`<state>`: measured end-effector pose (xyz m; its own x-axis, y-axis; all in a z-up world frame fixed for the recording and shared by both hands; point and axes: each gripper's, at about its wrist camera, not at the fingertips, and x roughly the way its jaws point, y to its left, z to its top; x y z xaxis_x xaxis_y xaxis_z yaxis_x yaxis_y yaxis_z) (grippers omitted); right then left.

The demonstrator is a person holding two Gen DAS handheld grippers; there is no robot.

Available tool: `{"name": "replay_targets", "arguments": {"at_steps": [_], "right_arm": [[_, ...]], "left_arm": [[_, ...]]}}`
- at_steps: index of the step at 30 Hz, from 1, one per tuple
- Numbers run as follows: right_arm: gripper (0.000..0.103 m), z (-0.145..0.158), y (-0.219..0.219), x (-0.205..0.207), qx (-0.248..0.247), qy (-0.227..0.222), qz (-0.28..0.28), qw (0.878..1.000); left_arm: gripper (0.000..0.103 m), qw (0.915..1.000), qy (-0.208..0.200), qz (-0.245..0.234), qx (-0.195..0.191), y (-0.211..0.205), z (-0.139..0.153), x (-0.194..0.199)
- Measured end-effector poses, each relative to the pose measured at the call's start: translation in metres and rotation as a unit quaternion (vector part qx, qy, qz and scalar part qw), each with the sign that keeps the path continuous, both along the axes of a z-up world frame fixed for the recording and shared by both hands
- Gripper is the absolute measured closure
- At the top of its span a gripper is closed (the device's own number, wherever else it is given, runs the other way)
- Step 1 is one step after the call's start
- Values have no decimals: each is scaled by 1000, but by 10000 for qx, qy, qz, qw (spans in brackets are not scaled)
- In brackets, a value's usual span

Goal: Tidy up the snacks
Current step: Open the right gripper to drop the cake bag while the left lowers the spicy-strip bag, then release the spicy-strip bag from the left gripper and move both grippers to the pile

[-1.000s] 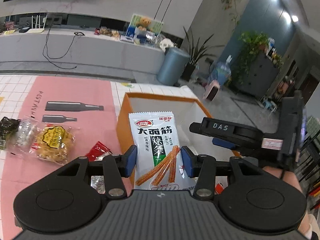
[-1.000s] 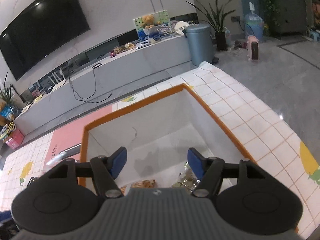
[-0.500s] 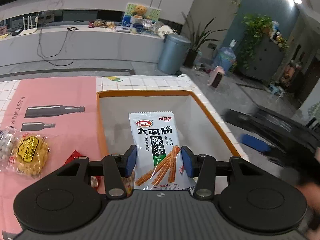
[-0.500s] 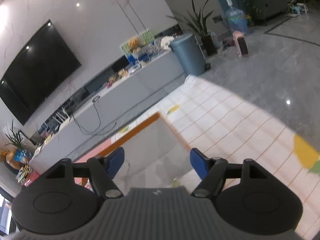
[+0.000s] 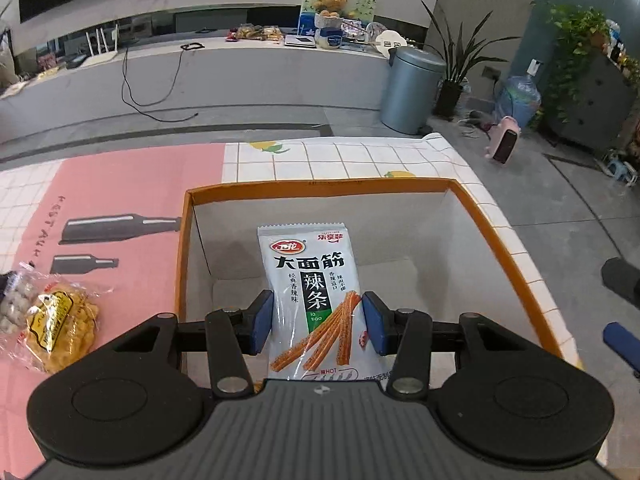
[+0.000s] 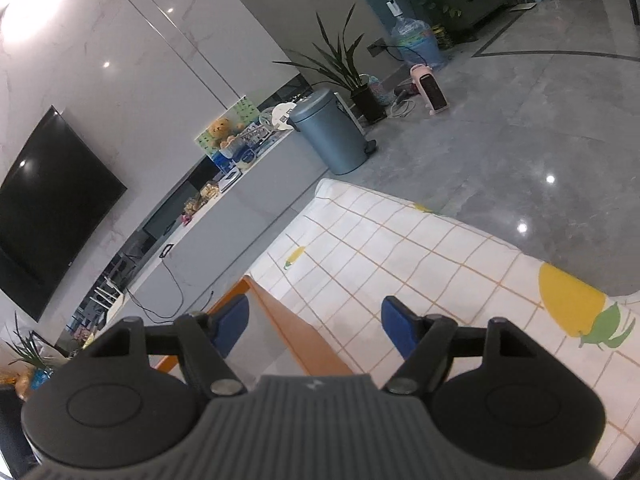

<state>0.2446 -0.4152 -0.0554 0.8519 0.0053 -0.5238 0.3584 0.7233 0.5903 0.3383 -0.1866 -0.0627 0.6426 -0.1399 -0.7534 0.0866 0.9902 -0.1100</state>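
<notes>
Snack packet (image 5: 310, 292), white with red logo and printed orange sticks, sits at centre of the left wrist view, upright between the blue pads of the left gripper (image 5: 318, 322), pinched across its lower half. Both pads touch the packet's side edges, so the grip reads as closed on it. Packet hangs over the open orange-rimmed box (image 5: 500, 248), whose white interior fills the middle of the frame.

Handling judgement: thin foil-plastic pouch, light, soft, contents probably pliable strips. Film looks glossy, so likely slippery under the pads. Not fragile, though hard squeezing would crumple it. Upper part stands unsupported without folding, so the pouch has some stiffness from its fill. Best hold appears to be where it is now, across the width on the filled lower body; the flat crimped top seal is the alternative.

Lower left of the same view: a clear-wrapped yellow snack (image 5: 60, 320) and a pale one beside it (image 5: 14, 304) lie on the pink mat (image 5: 132, 184) outside the box, not yet sorted.

Right gripper (image 6: 314, 330): the jaws have just been opening and stand apart with nothing between them. It hovers over the box's orange edge, lower centre of its own view, checked tablecloth (image 6: 420, 256) beyond. Its dark tip also shows at the right edge of the left wrist view.
</notes>
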Motion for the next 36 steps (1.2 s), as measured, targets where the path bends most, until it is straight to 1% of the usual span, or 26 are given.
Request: {"name": "replay_targets", "arguments": {"at_steps": [2,3,4,5,6,9,14,24,27,30,33,36], "right_arm": [[31,-1,1,1,-17,19,36,10000],[31,-2,1,2,-25,30,44,10000],[31,-2,1,2,-29,34,50,10000],[31,-1,1,1,-29,33,52,10000],[31,-1,1,0,-30,28,49,10000],[31,0,1,-2,-35,13,32,10000],[31,0,5,1,-52,29,91,9999],[31,6,32,7,-268,70,436,9987],[31,10,51,12,-444,165,738,9961],[31,15,70,18,-619,327,1086,9916],[31,16,81,22,-719,564,1175,9889],[31,19,92,23,-843,712,1190,9867]], "left_arm": [[47,9999,-63,63,102,-2,0,-2],[44,9998,-111,96,128,-2,1,-3],[36,9996,-199,120,165,-1,2,-5],[32,9993,-310,85,199,0,4,-8],[25,9989,-409,41,245,0,7,-11],[25,9981,-566,21,241,4,16,-19],[25,9986,-524,71,28,21,32,-24],[25,9982,-535,173,209,47,51,-38],[25,9982,-486,206,282,56,54,-44],[26,9985,-339,316,275,66,55,-47],[26,9989,-181,365,239,77,56,-52],[26,9988,-149,416,214,90,59,-60]]}}
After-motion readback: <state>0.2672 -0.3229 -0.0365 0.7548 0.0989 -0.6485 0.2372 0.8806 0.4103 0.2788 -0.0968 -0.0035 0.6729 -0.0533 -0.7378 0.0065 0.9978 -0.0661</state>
